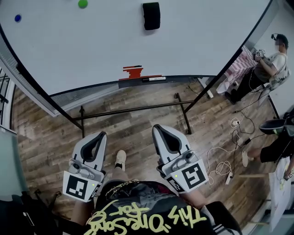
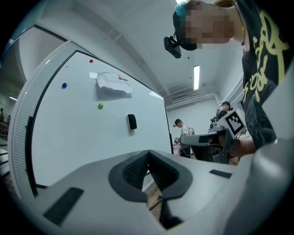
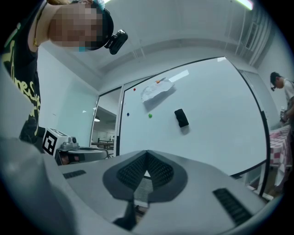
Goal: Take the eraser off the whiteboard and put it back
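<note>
A black eraser (image 1: 151, 15) sticks to the whiteboard (image 1: 92, 50), high up and right of centre; it also shows as the eraser (image 2: 132, 121) in the left gripper view and the eraser (image 3: 181, 117) in the right gripper view. My left gripper (image 1: 99, 136) and right gripper (image 1: 158, 128) are held side by side well short of the board, both pointing toward it. Both stand shut with nothing between the jaws. In their own views the left gripper (image 2: 148, 153) and right gripper (image 3: 147, 153) show tips meeting.
The board's tray (image 1: 151, 80) holds a red object (image 1: 133, 71) and a marker (image 1: 154, 79). Small magnets (image 1: 82, 3) and a crumpled paper (image 2: 112, 82) are on the board. Its stand's metal legs (image 1: 183, 112) reach onto the wooden floor. People (image 1: 271, 59) and cables (image 1: 220, 160) are at the right.
</note>
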